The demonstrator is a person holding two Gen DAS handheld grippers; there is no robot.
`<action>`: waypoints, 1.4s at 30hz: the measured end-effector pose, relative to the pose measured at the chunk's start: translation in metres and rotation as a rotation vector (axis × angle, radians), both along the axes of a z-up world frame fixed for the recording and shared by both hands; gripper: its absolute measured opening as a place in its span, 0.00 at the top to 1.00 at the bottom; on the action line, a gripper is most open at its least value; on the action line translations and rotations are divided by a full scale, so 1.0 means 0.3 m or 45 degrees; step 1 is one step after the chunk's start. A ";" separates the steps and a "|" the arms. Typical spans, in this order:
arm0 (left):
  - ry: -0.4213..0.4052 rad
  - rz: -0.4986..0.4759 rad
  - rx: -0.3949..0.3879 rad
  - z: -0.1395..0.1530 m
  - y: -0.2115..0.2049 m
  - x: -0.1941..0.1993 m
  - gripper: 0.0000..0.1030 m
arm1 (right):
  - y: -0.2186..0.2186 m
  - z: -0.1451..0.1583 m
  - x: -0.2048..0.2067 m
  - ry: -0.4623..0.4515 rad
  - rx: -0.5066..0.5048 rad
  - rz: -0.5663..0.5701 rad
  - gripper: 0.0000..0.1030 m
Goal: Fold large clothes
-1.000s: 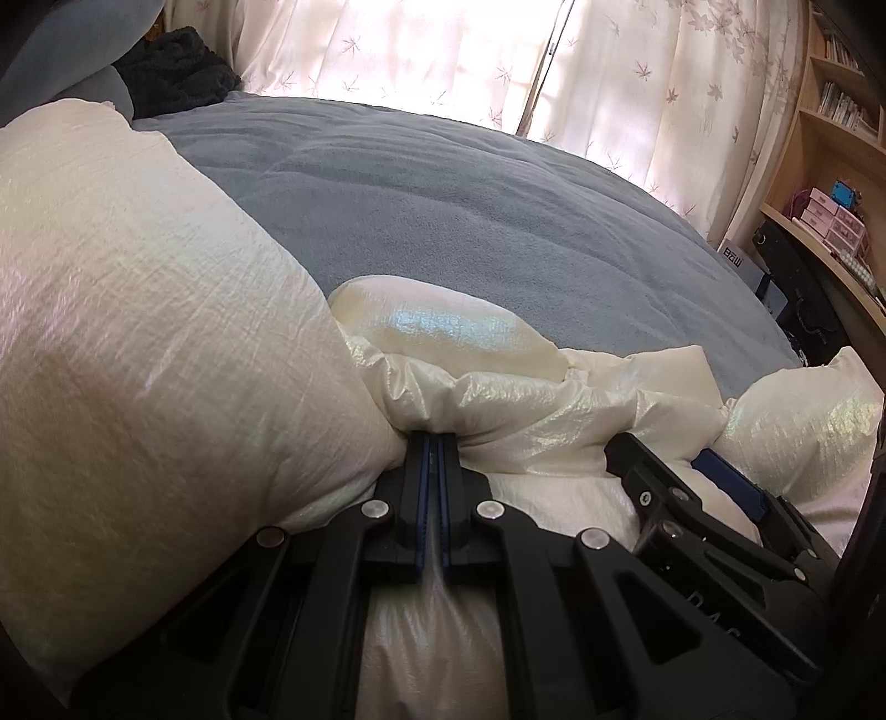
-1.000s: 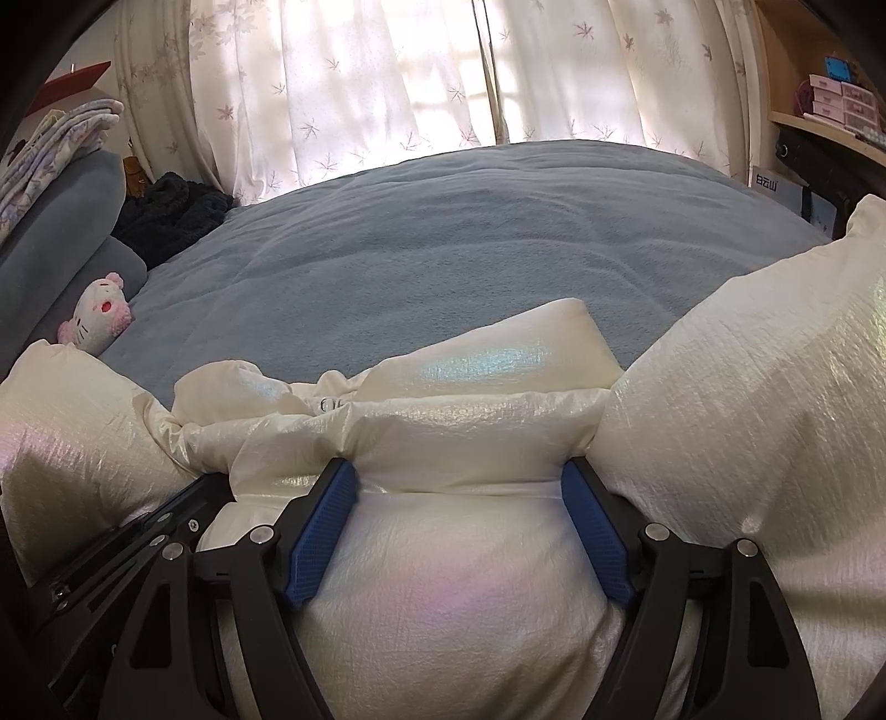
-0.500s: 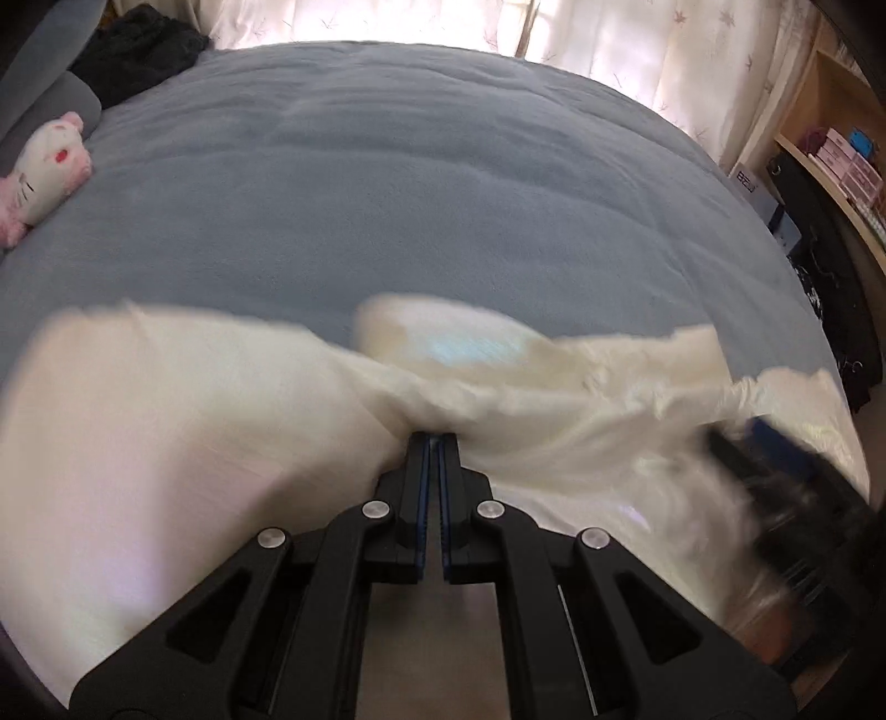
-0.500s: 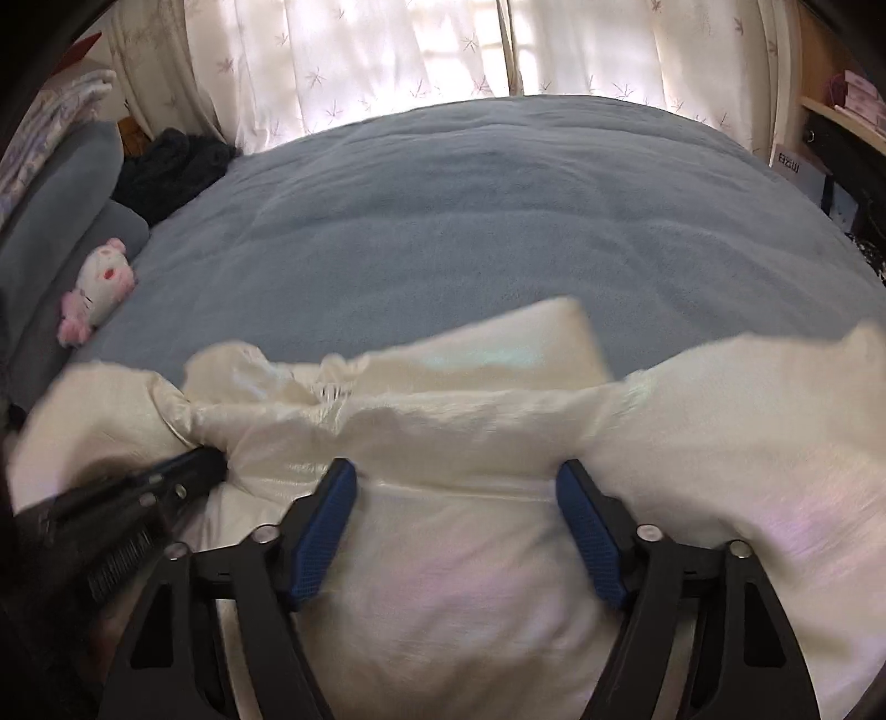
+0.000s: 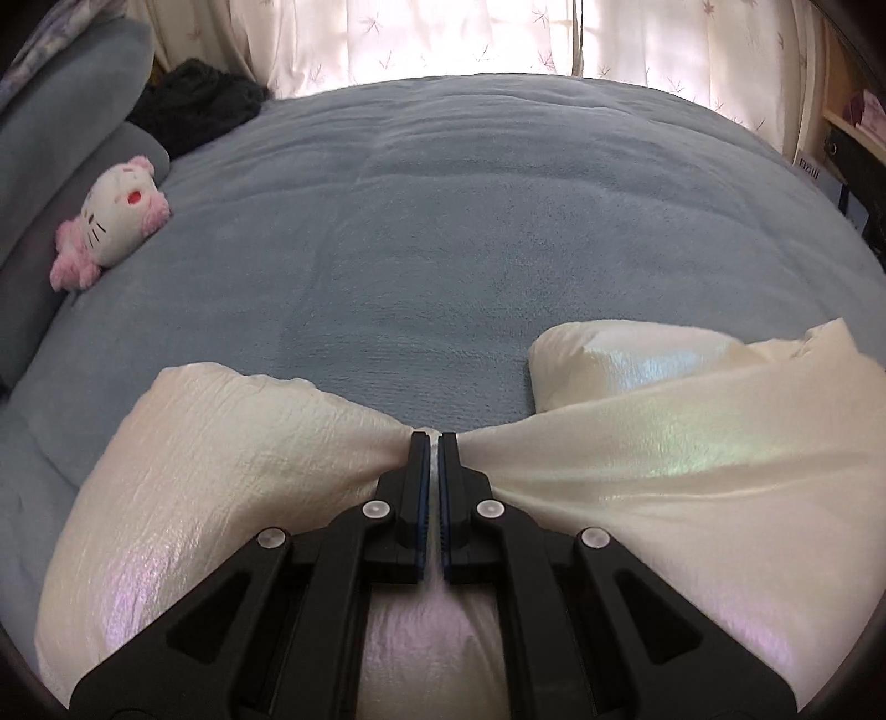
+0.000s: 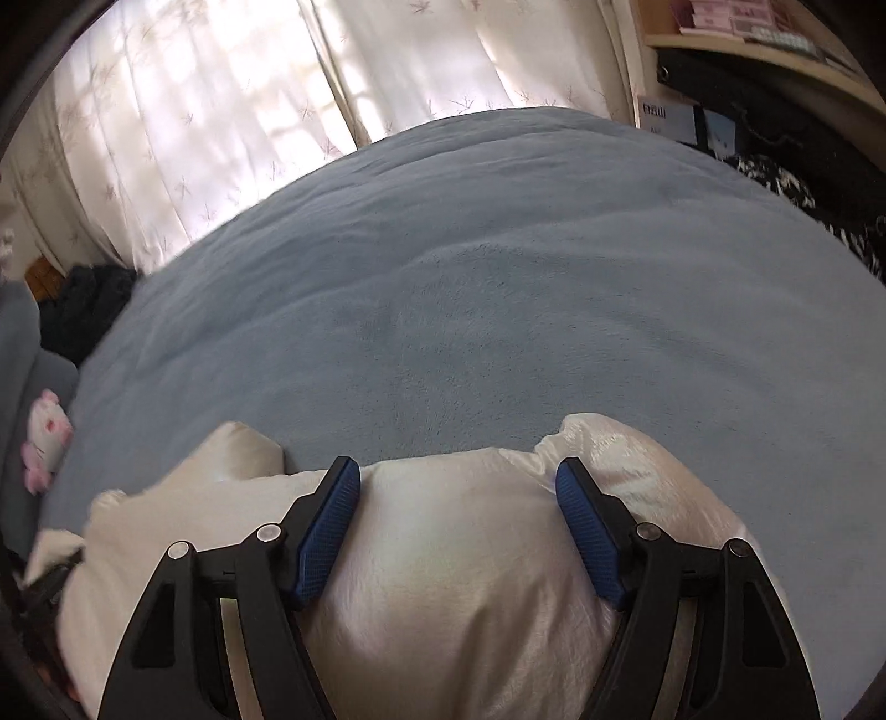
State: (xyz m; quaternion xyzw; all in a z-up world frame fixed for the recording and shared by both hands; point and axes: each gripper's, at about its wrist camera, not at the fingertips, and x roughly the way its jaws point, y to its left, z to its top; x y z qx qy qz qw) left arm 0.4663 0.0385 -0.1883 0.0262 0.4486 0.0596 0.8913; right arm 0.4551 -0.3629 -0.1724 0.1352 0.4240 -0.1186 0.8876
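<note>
On the blue blanket (image 5: 443, 232) covering the bed, a puffy cream jacket (image 5: 221, 459) is lying along the near edge, its shiny fabric bunching toward the middle. The left gripper (image 5: 433, 443) is clenching a thin pinch of that fabric, which is fanning out to both sides of its closed jaws. The right gripper (image 6: 458, 476) is gripping a thick padded roll of the same jacket (image 6: 454, 554), its blue pads (image 6: 326, 526) pressing into the bulge from either side. Near the pillows at the left, a pink and white plush toy (image 5: 113, 221) is resting. Pale curtains (image 5: 443, 39) are glowing behind the bed.
</note>
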 end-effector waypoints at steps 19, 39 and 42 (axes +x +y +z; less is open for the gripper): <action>-0.034 0.016 -0.281 -0.041 0.102 0.003 0.99 | -0.028 -0.067 0.022 0.012 0.036 0.008 0.25; -0.110 -0.087 -0.280 0.243 -0.120 -0.270 0.99 | 0.496 0.278 -0.145 -0.105 -0.077 0.340 0.48; -0.069 -0.067 -0.275 0.172 -0.147 -0.302 0.99 | 0.552 0.190 -0.165 -0.042 -0.008 0.369 0.53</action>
